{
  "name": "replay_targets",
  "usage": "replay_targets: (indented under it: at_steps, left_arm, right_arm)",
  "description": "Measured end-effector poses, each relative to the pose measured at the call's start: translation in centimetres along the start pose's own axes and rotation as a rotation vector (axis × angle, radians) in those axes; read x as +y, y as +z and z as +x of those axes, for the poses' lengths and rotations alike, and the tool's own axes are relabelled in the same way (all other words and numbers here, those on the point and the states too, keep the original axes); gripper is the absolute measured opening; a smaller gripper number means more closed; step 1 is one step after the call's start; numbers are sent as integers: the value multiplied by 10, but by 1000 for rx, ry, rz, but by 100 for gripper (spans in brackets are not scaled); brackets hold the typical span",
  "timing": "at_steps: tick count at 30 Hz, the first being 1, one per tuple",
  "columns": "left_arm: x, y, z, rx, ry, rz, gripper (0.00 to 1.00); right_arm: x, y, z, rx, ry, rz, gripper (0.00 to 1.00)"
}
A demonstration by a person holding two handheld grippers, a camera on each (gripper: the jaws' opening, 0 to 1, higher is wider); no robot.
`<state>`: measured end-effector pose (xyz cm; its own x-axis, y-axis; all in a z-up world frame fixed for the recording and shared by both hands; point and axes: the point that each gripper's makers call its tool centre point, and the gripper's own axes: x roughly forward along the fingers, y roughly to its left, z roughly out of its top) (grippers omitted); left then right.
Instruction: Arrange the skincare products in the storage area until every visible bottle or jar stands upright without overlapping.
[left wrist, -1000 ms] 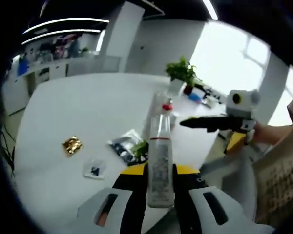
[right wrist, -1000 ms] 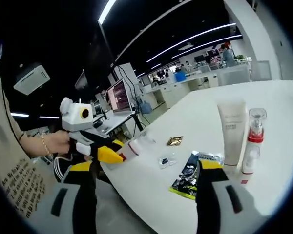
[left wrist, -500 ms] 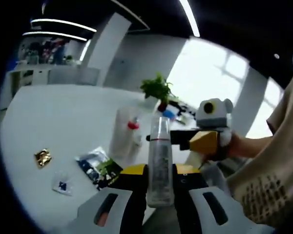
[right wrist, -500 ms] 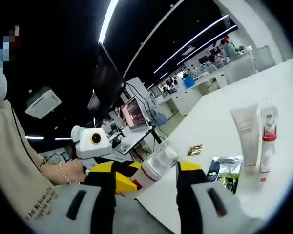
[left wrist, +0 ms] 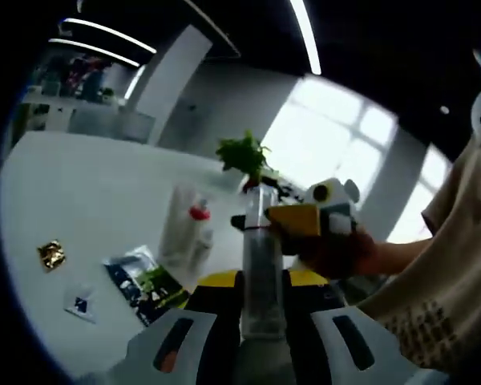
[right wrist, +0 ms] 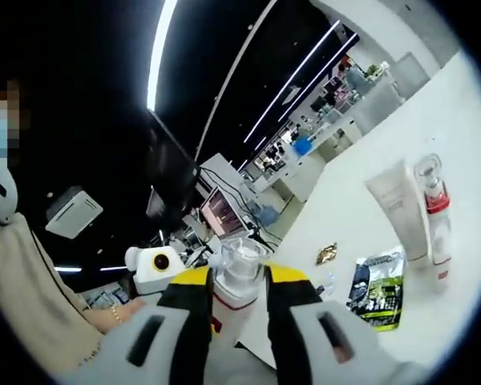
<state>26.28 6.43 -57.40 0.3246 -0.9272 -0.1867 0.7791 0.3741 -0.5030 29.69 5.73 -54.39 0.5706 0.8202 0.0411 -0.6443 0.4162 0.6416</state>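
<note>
Right gripper view: the right gripper (right wrist: pixel 236 309) has closed its jaws around the cap end of the clear bottle (left wrist: pixel 260 265), which the left gripper (left wrist: pixel 260 317) still clamps off the tabletop (left wrist: pixel 88 184) — likely a handover.

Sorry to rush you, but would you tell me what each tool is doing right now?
Left tool: shut on the clear bottle.
Right tool: its jaws flank the same bottle's capped end; whether they grip it cannot be told.
</note>
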Motion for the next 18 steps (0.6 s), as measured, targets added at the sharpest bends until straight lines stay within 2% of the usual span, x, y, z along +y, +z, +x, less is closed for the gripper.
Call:
replay_targets:
  at_steps: [4,5,6,9,13,18]
  left_arm:
    - [-5,-7,5,37,-15,11,16]
    - [-6,-9,6,47,-15,18,16]
    - [-5,-11,7,65,-8,42,17]
    - [-4,-19,11,127,7,108,17]
    - [-1,-26,14,204,19,185,17]
    - [5,-27,19,271,54,274,21]
  right_arm:
    - [6,-1,0,20,0,-57,23]
    - [7,-3,0,44,-10,-113,23]
    - [8,-3,0,49,-11,-127,23]
    - [14,-9,0,108,-33,-255,22]
    - [19,-13,2,161,-44,-380,22]
    - [23,-17,2,232,-48,-533,22]
